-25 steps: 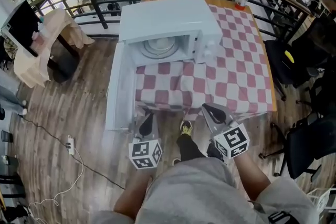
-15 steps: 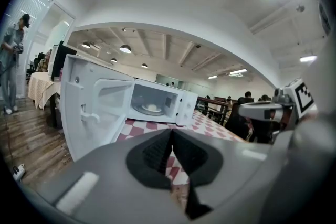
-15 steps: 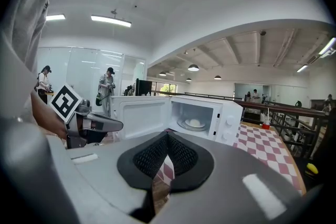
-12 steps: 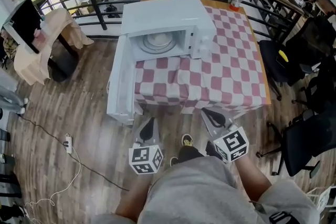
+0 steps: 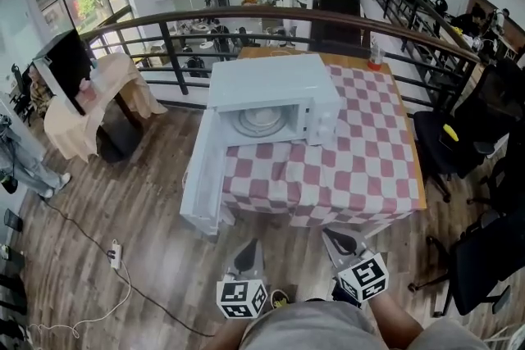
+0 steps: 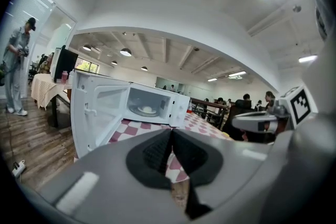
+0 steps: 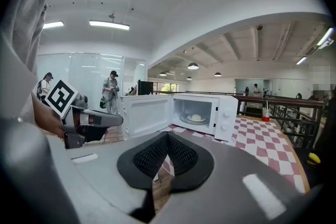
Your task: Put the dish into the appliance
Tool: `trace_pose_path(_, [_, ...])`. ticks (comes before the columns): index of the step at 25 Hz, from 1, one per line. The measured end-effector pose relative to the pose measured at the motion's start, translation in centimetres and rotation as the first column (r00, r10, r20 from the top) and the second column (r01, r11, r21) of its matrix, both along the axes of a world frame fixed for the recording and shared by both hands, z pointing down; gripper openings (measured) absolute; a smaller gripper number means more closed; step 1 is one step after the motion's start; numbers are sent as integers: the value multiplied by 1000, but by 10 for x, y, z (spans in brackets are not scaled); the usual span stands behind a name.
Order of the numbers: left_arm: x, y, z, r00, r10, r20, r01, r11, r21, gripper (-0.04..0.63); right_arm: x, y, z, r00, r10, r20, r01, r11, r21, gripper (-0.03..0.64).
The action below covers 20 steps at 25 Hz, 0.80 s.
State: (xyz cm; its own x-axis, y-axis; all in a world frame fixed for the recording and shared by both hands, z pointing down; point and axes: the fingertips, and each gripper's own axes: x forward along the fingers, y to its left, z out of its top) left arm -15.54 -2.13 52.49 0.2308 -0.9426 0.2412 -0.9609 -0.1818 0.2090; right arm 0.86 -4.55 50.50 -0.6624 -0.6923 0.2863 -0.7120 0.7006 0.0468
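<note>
What sits on the dish [image 7: 196, 118] in the microwave [image 7: 227, 115] is too small to tell

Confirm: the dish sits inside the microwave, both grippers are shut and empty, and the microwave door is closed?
Wrong on the door: it stands swung open, as the head view shows. The dish does sit inside the microwave, and the left gripper and right gripper are shut and empty.

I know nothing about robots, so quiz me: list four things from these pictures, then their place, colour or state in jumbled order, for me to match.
Things:
1. microwave door
2. dish
3. tablecloth
4. left claw

Descriptions:
A. red and white checks
B. shut, nothing in it
C. swung wide open
D. inside the microwave

Pairs: 1-C, 2-D, 3-A, 4-B
</note>
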Motion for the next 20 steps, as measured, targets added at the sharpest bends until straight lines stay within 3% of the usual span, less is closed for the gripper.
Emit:
trace_pose_path(13, [93, 63, -22, 998, 45, -32, -45, 999, 7, 11, 80, 67, -16, 996, 69, 62, -69, 998, 2, -2])
trace_pose_path(20, [134, 123, -13, 999, 10, -52, -11, 1000, -13, 11, 111, 120, 0, 995, 39, 90, -35, 998, -46, -1])
